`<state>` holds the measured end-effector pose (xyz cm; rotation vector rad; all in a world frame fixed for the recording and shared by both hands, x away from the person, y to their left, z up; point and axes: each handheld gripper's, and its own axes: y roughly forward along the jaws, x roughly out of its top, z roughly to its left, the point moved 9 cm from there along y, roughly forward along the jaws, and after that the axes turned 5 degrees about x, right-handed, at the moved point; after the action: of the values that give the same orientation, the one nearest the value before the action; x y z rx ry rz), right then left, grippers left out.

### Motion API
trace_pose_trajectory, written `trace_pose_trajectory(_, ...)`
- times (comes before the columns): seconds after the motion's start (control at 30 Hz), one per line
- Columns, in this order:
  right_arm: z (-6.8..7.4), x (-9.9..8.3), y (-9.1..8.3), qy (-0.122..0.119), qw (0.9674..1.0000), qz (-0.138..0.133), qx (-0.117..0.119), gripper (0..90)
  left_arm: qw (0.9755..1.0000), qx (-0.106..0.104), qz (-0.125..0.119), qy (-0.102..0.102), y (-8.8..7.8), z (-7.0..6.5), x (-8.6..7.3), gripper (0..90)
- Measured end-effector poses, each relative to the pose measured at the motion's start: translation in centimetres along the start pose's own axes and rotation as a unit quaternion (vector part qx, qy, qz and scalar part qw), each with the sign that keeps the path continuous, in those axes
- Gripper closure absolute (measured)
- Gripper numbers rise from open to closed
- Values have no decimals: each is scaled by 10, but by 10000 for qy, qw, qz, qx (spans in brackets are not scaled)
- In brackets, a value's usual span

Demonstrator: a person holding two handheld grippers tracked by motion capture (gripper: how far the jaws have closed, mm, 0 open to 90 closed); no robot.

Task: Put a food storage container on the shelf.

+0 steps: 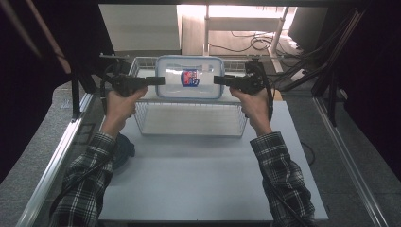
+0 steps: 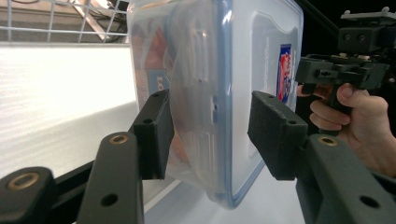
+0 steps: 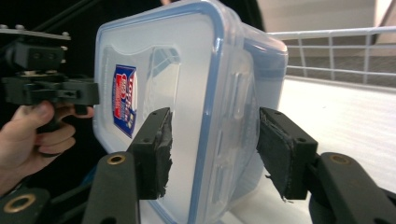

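A clear box (image 1: pixel 189 78) with a blue-edged lid sits in the upper middle of the high view, over the far half of a wire basket (image 1: pixel 189 127) on the white desk (image 1: pixel 198 179). A person in plaid sleeves reaches in from the bottom edge, one gripper in each hand.

The left gripper (image 1: pixel 158 81) comes at the box from the left of the frame, the right gripper (image 1: pixel 218 80) from the right, both at the height of the lid rim.

In the left gripper view the box (image 2: pixel 219 93) stands on edge in the centre, its rim between the two jaws. The jaws are spread: one pad lies close against the clear wall, the other stands off from the lid with a gap showing. The right gripper (image 2: pixel 301 72) is at the upper right.

In the right gripper view the box (image 3: pixel 187 102) again fills the middle, its red-and-blue label (image 3: pixel 123 100) toward the left. These jaws are spread too, one pad by the lid and one well off the clear wall. The left gripper (image 3: pixel 95 93) is at the left edge.
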<state>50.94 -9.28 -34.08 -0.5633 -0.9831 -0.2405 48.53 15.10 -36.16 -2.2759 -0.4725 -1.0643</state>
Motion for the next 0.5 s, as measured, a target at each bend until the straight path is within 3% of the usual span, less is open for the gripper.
trace_pose_trajectory(0.17,-3,1,2,-20,9999,-29,-150,440,10000,6,19,20,2,2,-1,482)
trace_pose_trajectory(0.23,-5,-3,5,-147,9993,145,-318,469,10000,57,52,27,3,5,-2,430)
trace_pose_trajectory(0.33,-5,-8,10,-131,9989,225,-379,446,9998,15,49,-187,6,10,-2,392)
trace_pose_trajectory(0.4,-6,-8,10,-59,9992,201,-341,449,9998,-28,17,-218,7,11,-2,390)
trace_pose_trajectory(0.47,-6,-8,10,-17,9992,198,-335,460,9998,37,22,-211,7,12,-1,377)
trace_pose_trajectory(0.5,-6,-8,10,-9,9992,196,-346,462,9993,347,-85,-77,5,14,2,374)
